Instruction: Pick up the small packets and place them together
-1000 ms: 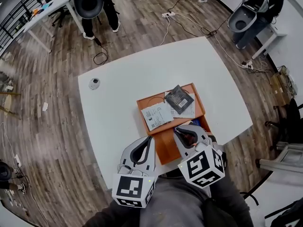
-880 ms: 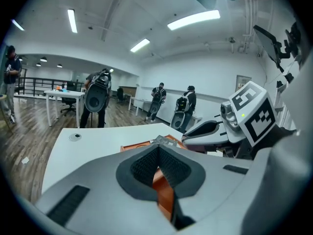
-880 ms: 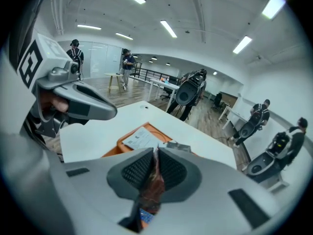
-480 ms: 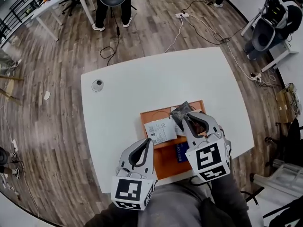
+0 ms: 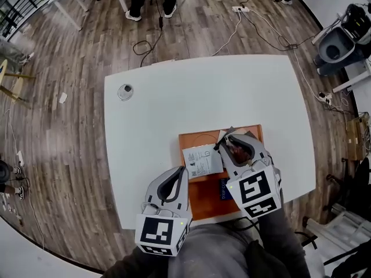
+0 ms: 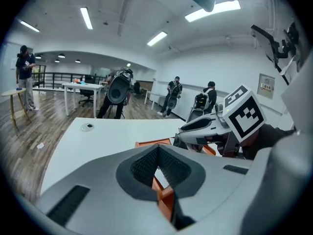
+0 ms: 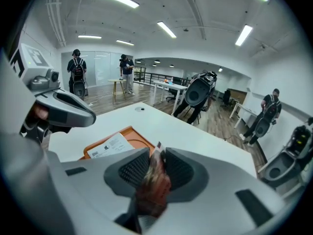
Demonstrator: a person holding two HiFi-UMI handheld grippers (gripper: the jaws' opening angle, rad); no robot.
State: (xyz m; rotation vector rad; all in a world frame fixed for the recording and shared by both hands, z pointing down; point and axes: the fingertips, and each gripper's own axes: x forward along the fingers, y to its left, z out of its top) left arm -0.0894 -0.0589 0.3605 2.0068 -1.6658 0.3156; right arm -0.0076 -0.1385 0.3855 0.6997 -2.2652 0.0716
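An orange tray [image 5: 191, 139] lies on the white table [image 5: 174, 97] near its front edge. A white labelled packet [image 5: 202, 161] rests in the tray's left part, and a blue packet [image 5: 225, 188] lies nearer me. My right gripper [image 5: 224, 138] hangs over the tray's far right part. A red-brown packet [image 7: 154, 185] stands between its pads, which touch it while the jaws are opening. My left gripper [image 5: 182, 170] is shut and empty over the tray's near left corner. The right gripper view also shows the white packet [image 7: 111, 146] and the tray [image 7: 133, 137].
A round grey grommet [image 5: 124, 91] sits near the table's far left corner. Cables and a power strip [image 5: 240, 8] lie on the wooden floor beyond. People and chairs stand around the room, away from the table.
My right gripper has moved from the tray's near end forward to its far right part, with the red-brown packet in it. The left gripper has stayed put.
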